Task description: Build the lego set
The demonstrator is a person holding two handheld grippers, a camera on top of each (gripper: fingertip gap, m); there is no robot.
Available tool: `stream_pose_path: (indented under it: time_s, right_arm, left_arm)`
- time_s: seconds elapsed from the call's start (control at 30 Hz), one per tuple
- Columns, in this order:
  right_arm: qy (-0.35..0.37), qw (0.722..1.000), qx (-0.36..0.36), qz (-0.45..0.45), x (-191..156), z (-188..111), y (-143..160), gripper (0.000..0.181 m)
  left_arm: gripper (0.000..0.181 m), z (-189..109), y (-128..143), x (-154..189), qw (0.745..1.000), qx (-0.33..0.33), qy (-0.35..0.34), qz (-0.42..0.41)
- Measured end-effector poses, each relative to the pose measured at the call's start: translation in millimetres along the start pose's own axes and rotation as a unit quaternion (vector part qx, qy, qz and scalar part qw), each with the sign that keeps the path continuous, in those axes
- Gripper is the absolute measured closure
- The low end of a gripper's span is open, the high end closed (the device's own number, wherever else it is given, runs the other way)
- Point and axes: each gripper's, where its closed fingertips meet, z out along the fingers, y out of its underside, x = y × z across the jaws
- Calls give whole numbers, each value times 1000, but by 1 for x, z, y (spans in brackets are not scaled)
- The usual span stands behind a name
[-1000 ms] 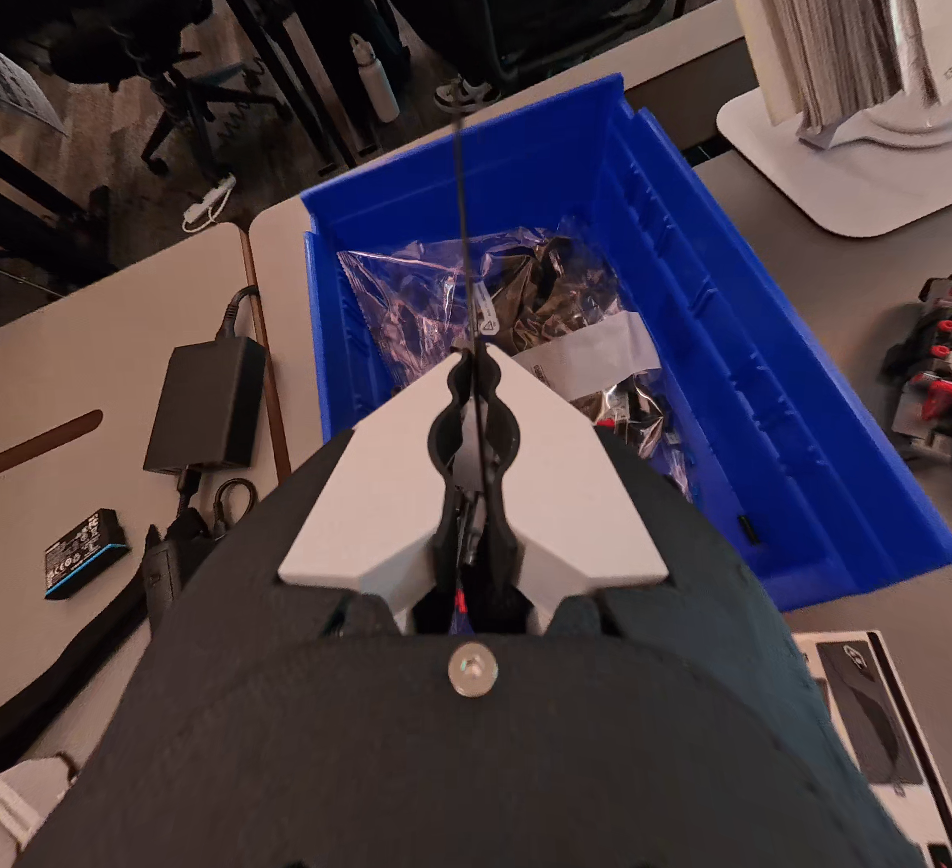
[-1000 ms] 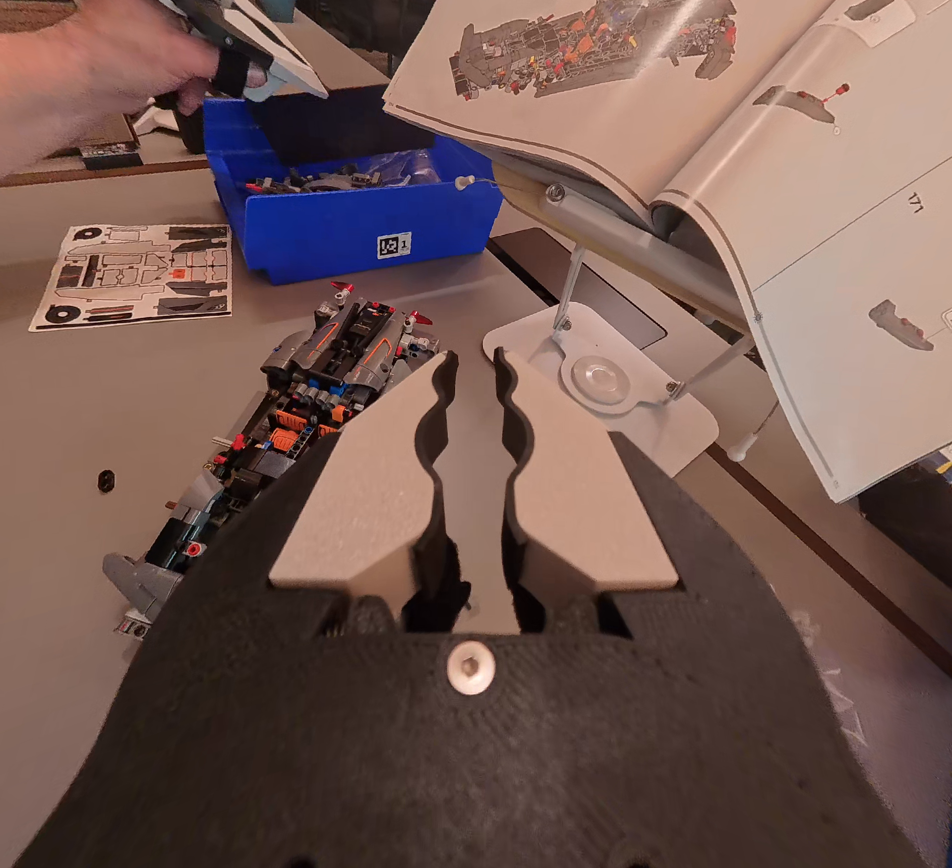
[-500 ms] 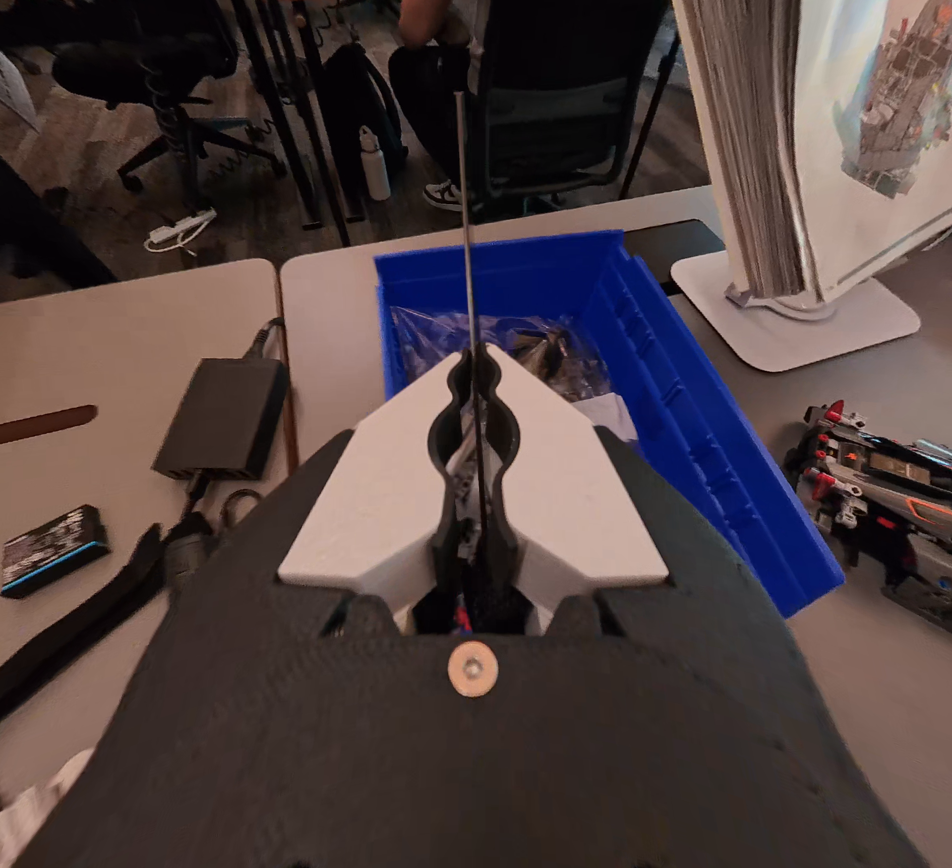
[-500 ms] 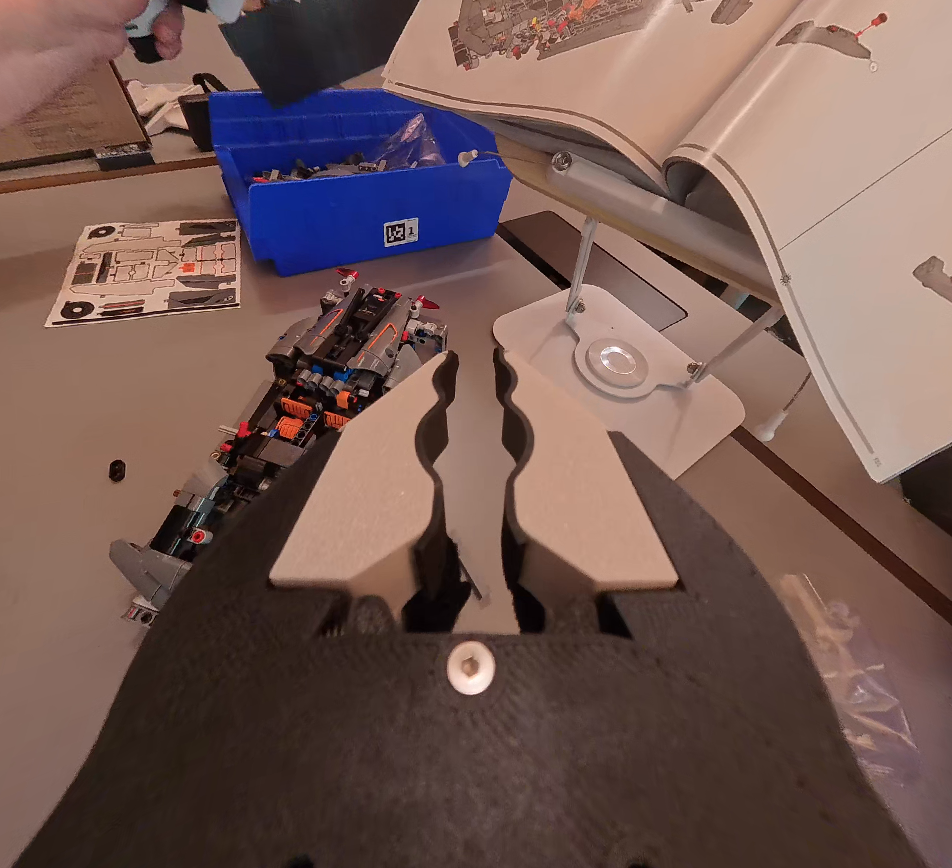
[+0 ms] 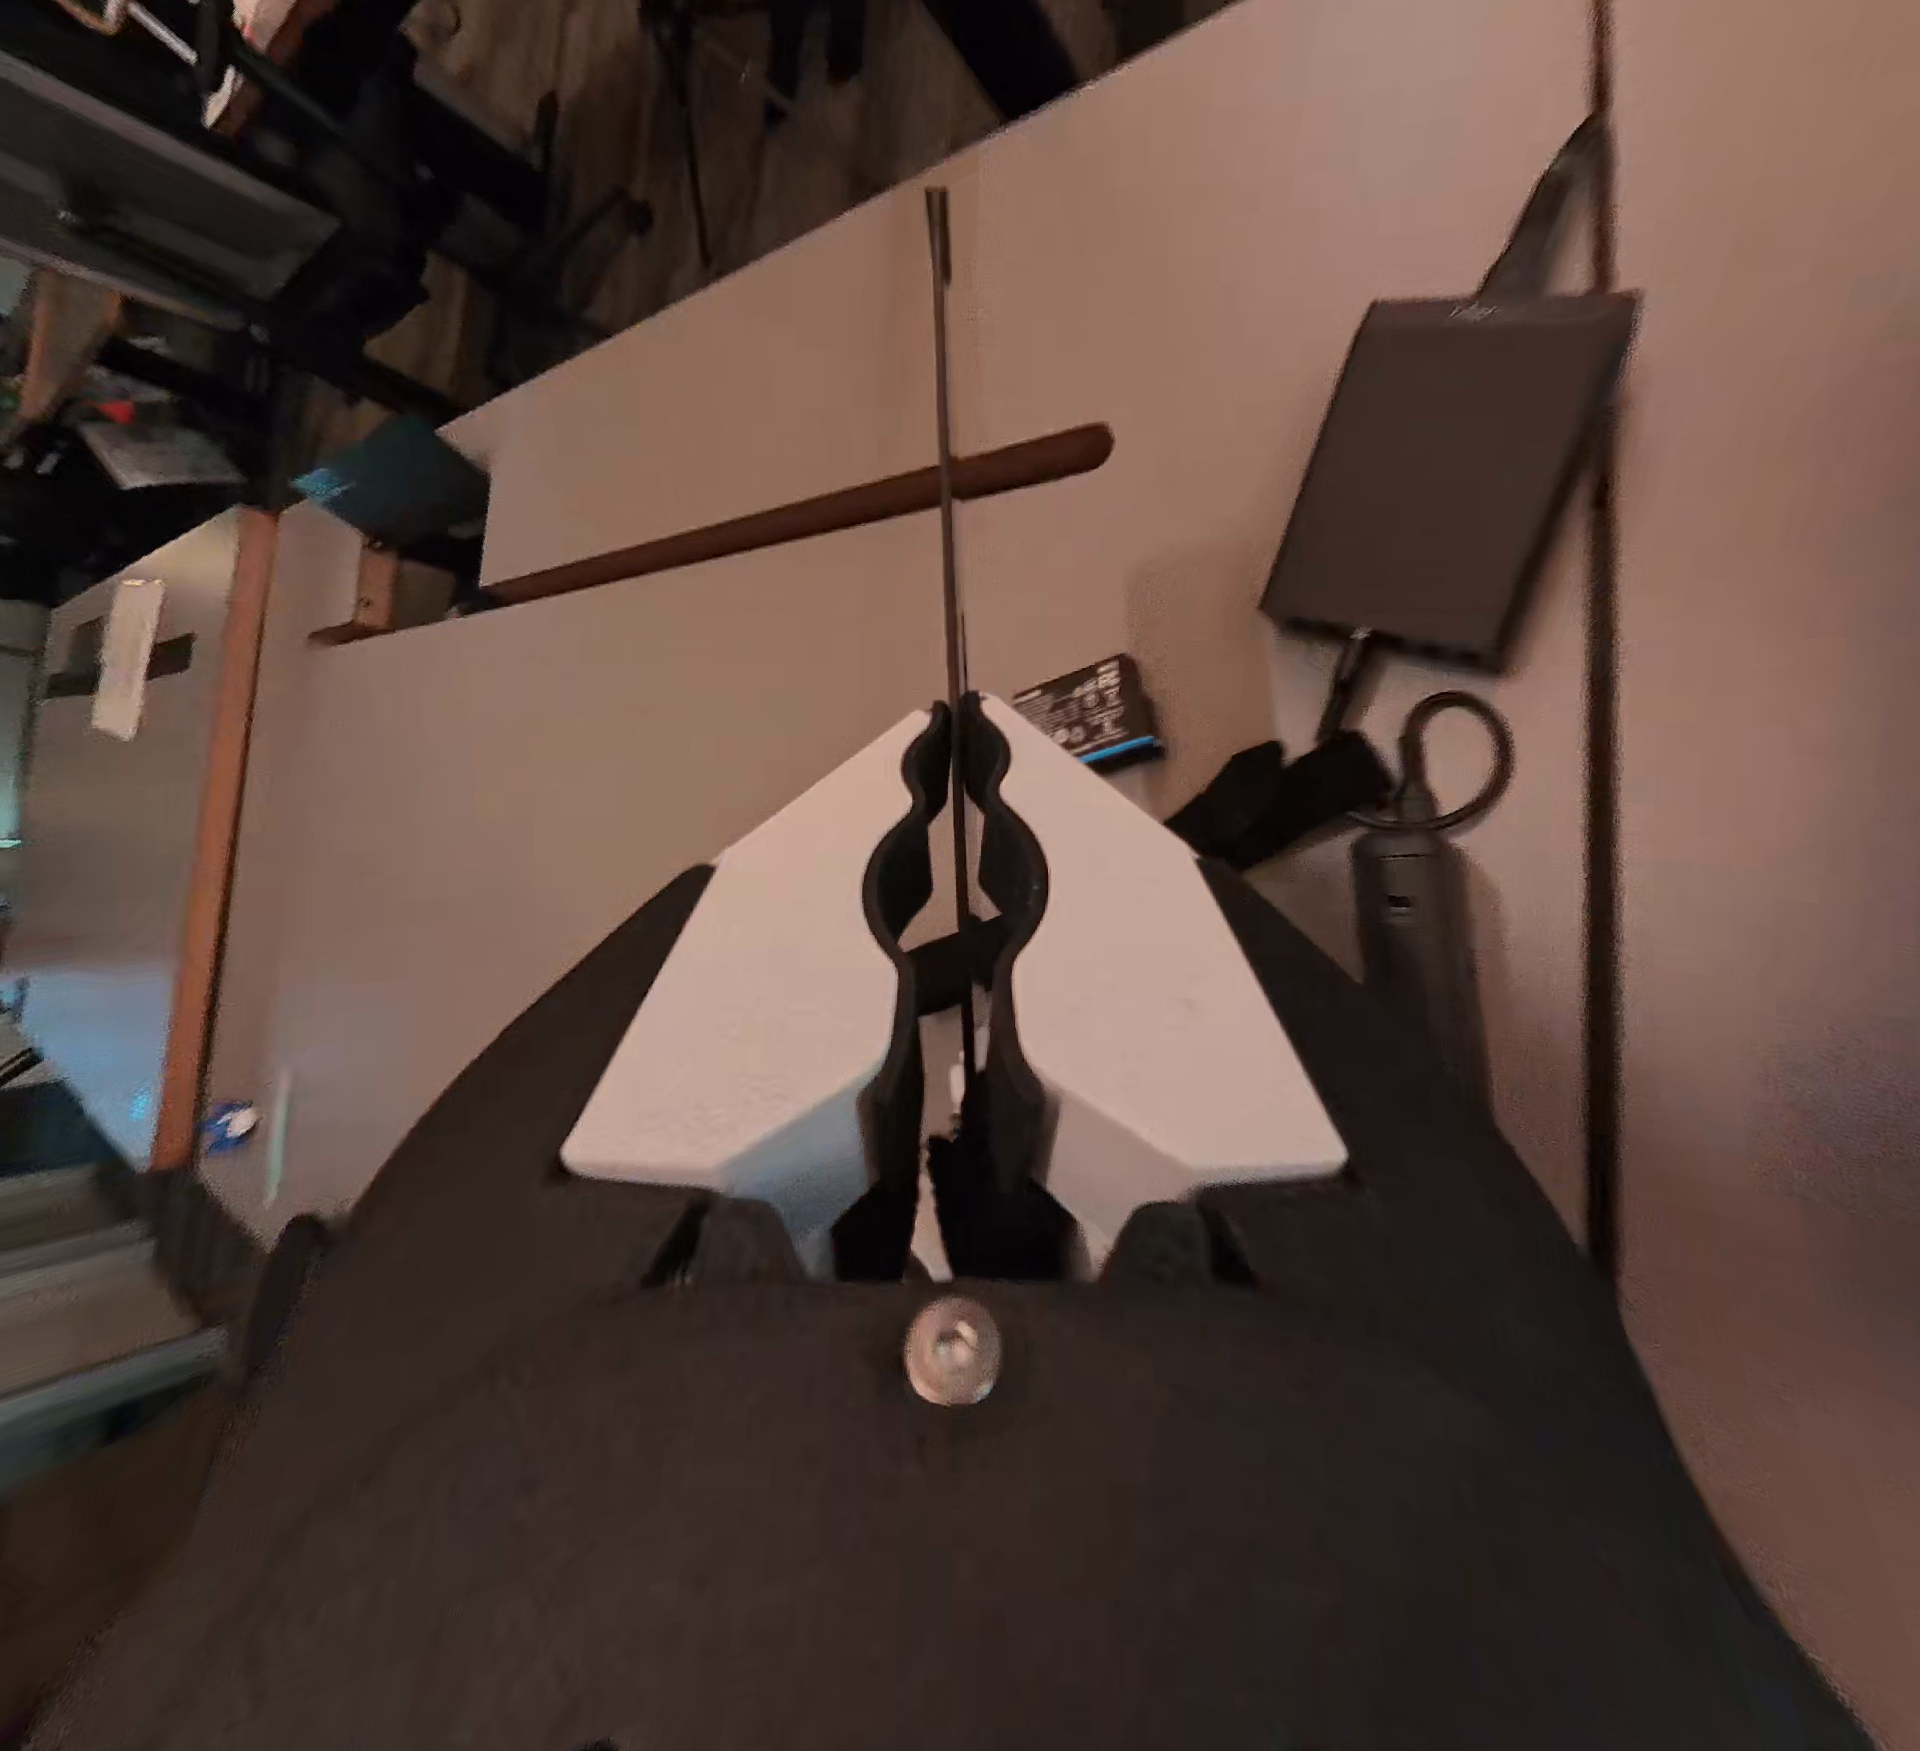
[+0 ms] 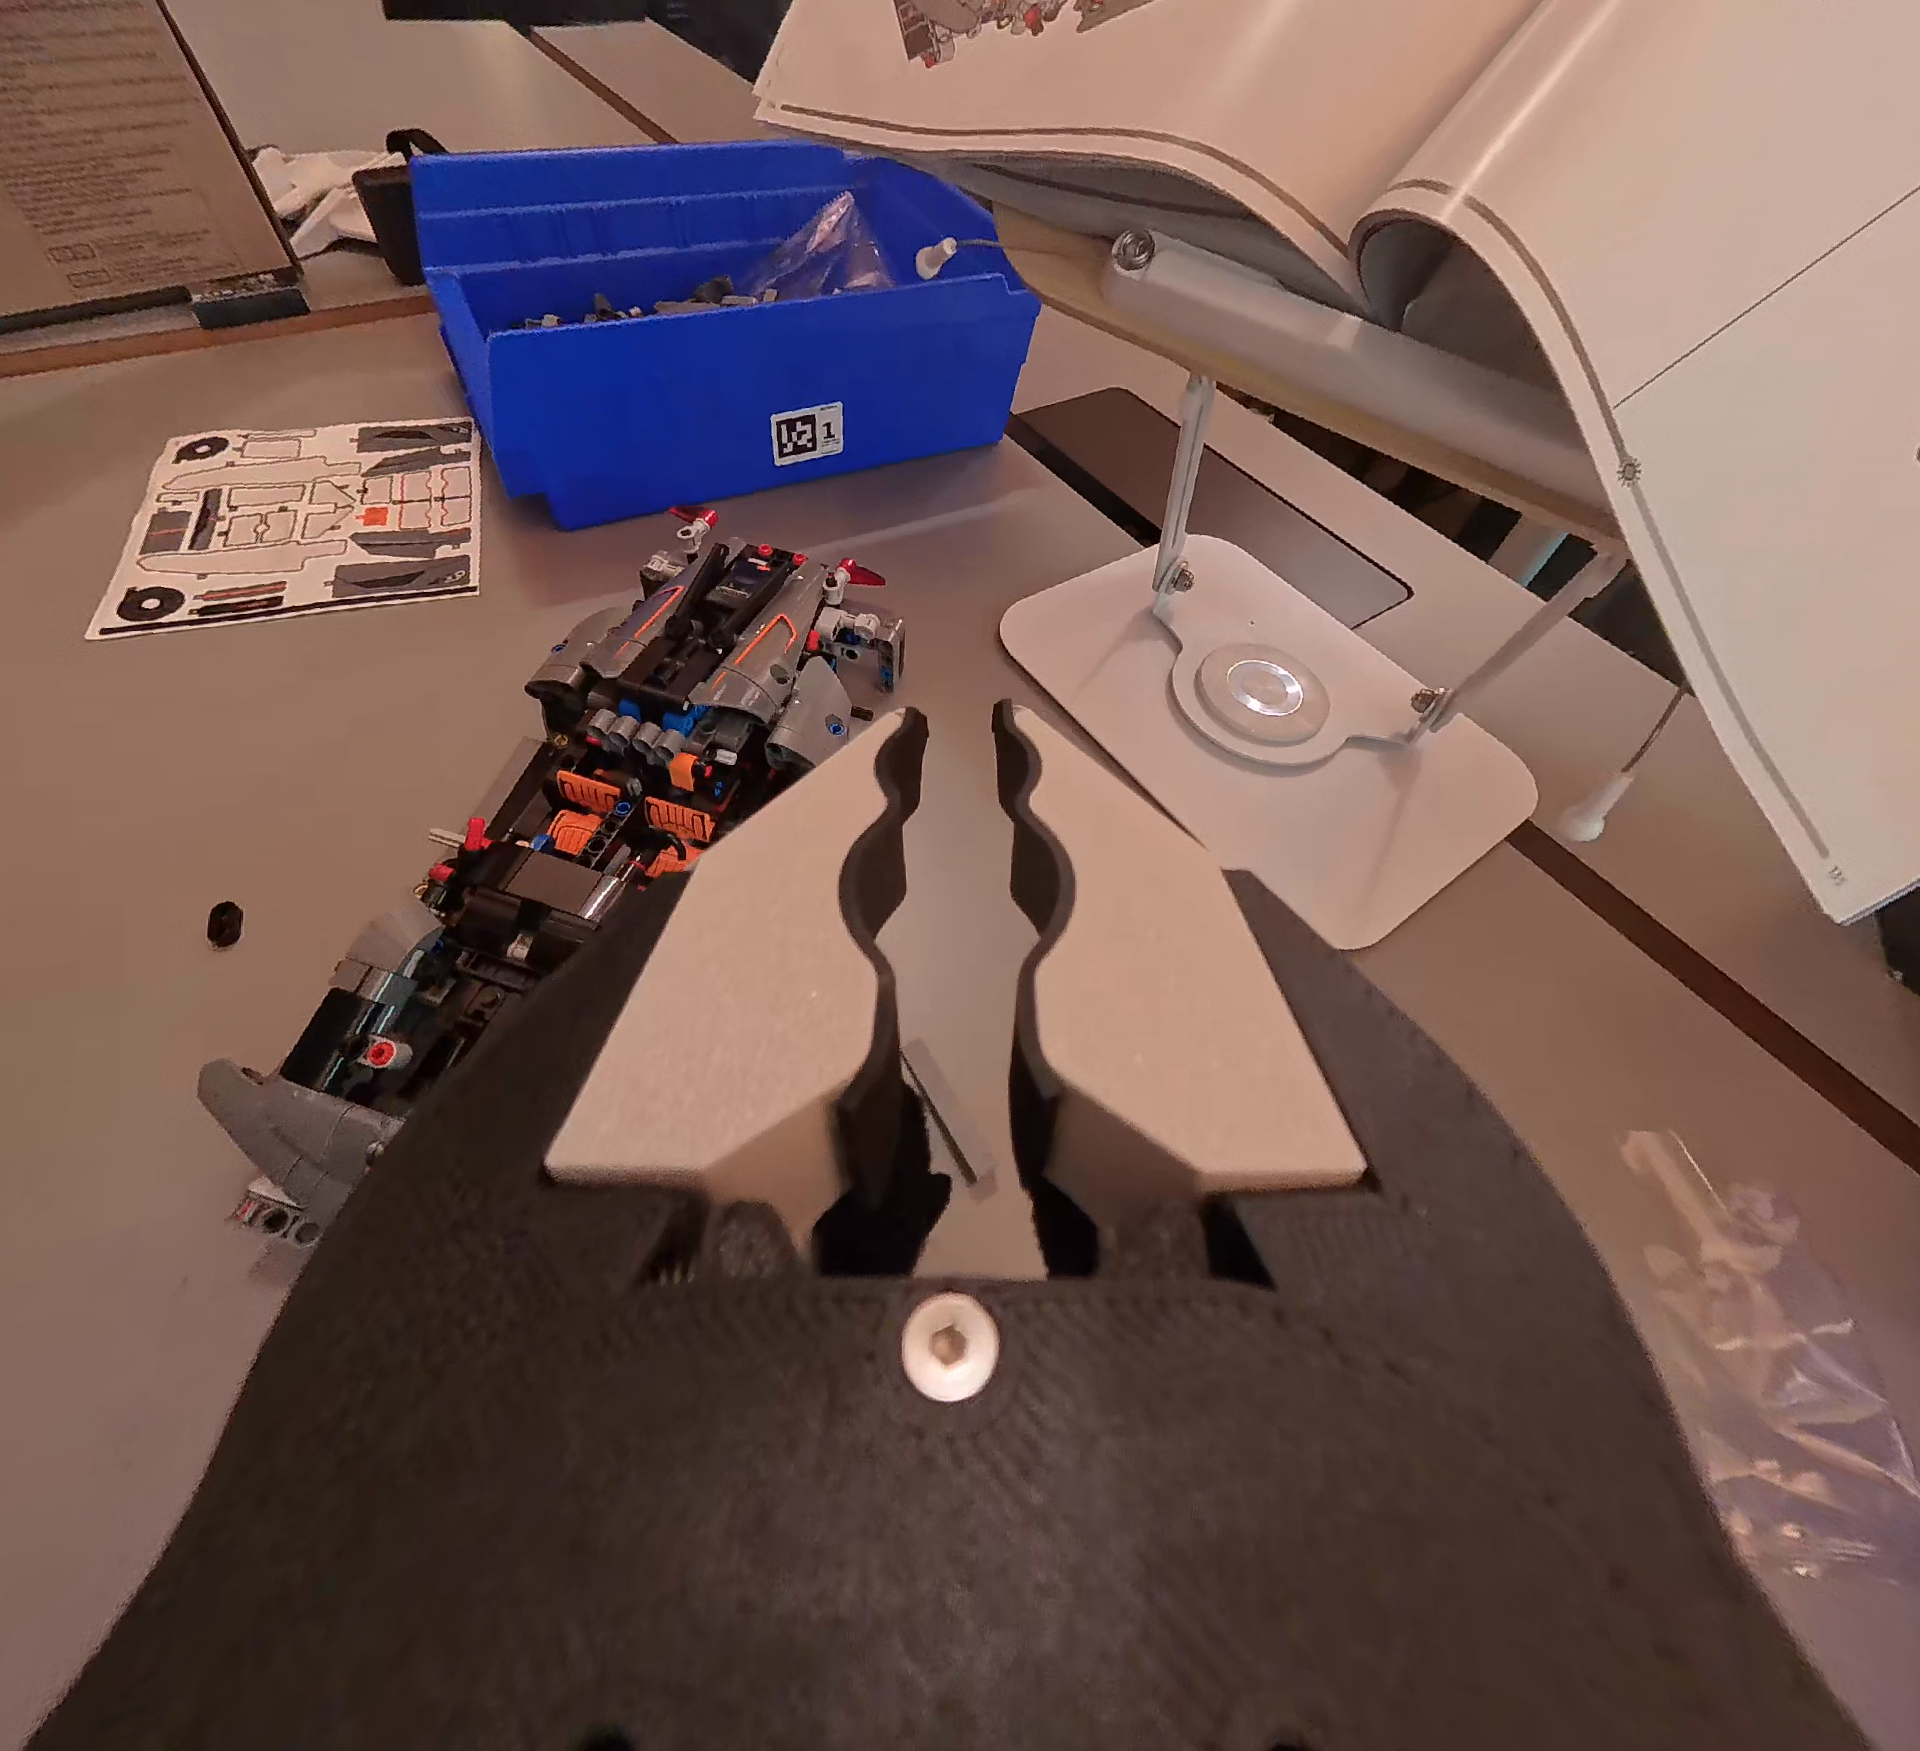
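The grey table carries the open instruction book on its stand; below it sits the blue bin of loose parts, then the half-built lego model, lying just beside the right gripper, whose jaws stand parted and empty. The left gripper is clenched on a thin black rod; a second ago it pointed into the bin, now it has swung away over a neighbouring desk with a black power adapter; I judge the rod is fetched and must come back to the model.
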Motion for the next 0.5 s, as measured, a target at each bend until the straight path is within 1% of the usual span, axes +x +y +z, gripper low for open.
stream_pose_path:
  time_s: [0.03, 0.17, 0.2, 0.27, 0.43, 0.5]
  right_arm:
    - [0, 1000, -2, 0, 0, 1, 2, 169]
    - [-1, 1000, -4, 2, 1, 2, 5, 169]
    - [-1, 1000, -4, 3, 1, 2, 6, 169]
    - [-2, 1000, -4, 3, 2, 2, 7, 169]
    - [-2, 1000, -4, 7, 3, 0, 11, 169]
    - [-1, 1000, -3, 8, 4, -2, 12, 169]
  left_arm:
    - [181, 11, 6, 0, 1000, -21, -9, 10]
    - [181, 45, 33, 17, 994, -98, -8, 51]
    - [181, 51, 40, 20, 992, -116, -10, 49]
    - [181, 60, 54, 32, 988, -151, 8, 44]
    - [180, 67, 64, 49, 985, -166, 26, 42]
    - [177, 69, 70, 57, 983, -174, 45, 28]
